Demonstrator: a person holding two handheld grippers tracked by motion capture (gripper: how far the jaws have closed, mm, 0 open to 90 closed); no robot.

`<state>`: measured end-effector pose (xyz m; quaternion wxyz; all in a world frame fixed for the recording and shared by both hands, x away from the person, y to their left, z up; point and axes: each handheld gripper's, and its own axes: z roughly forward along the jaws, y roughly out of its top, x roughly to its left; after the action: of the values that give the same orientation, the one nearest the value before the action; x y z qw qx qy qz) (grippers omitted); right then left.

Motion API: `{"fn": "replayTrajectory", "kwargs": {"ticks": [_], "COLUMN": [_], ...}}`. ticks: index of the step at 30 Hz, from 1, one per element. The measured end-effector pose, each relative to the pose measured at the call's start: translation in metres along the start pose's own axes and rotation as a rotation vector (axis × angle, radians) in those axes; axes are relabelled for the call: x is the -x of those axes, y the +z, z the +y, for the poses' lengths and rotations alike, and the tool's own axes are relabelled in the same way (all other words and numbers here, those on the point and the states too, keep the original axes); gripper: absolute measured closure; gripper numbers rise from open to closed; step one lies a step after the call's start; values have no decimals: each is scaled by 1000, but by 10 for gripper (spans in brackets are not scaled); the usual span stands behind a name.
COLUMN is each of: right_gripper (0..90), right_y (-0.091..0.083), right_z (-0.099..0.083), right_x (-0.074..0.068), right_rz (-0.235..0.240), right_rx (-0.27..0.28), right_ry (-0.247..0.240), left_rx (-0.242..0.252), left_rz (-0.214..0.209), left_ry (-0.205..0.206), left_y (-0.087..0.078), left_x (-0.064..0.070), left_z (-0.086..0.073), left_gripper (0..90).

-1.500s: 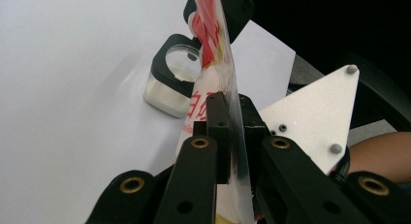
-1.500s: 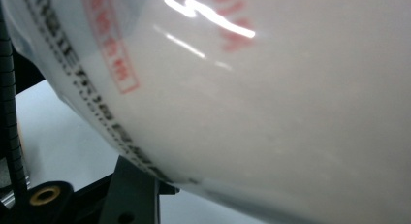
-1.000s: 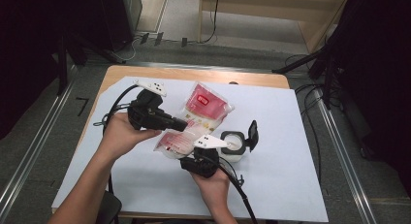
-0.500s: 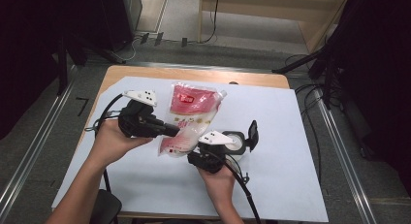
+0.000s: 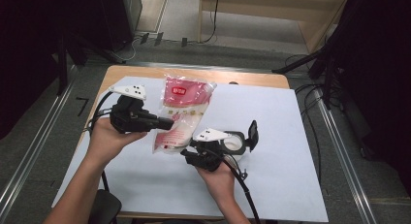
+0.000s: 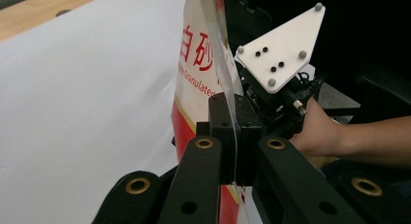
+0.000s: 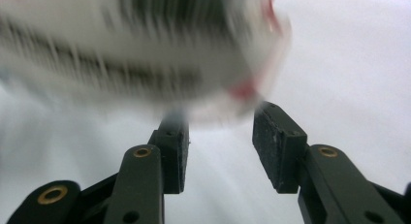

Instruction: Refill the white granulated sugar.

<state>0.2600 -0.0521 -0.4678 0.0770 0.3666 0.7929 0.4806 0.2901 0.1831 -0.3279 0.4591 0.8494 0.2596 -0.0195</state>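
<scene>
— Where's the sugar bag (image 5: 181, 112)?

— Lifted above the white sheet (image 5: 271, 136) on the worktop, tilted. My left tool (image 6: 231, 136) is clamped on its clear edge.

— And your other one?

— My right tool (image 7: 220, 146) sits just beneath the bag's lower end, jaws apart, gripping nothing. A white container (image 5: 234, 142) with a black flip lid stands beside it.

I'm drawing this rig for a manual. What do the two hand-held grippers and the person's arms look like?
Both are black. The left hand-held gripper and right hand-held gripper each carry a pale three-cornered plate with small dark dots and corner screws, and trail a black cable. The jaw arms have brass-coloured pivot rivets and flat rectangular black pads. The forearms are bare, no sleeves in view.
</scene>
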Motion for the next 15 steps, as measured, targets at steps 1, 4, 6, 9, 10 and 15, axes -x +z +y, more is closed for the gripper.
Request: {"fn": "replayTrajectory", "kwargs": {"ticks": [1, 4, 6, 9, 10, 15], "right_gripper": [576, 579, 580, 580, 580, 590], "right_y": [-1, -6, -10, -15, -17, -22], "right_z": [0, -1, -1, 1, 2, 3], "right_x": [1, 4, 7, 7, 6, 9], "right_rz": [3, 4, 20, 42, 59, 153], "right_rx": [-10, -16, -12, 3, 6, 1], "right_ry": [4, 1, 14, -12, -15, -45], "left_rx": [15, 41, 60, 70, 68, 43], "left_rz": [-3, 12, 27, 71, 90, 141], "left_ry": [-9, -25, -37, -47, -53, -71], "left_y": [-2, -8, -11, -11, -9, 0], "left_x": [-1, -5, -10, -16, -19, -34], "left_z": [0, 0, -1, -2, -2, -3], "left_gripper": [900, 900, 900, 900, 900, 900]}}
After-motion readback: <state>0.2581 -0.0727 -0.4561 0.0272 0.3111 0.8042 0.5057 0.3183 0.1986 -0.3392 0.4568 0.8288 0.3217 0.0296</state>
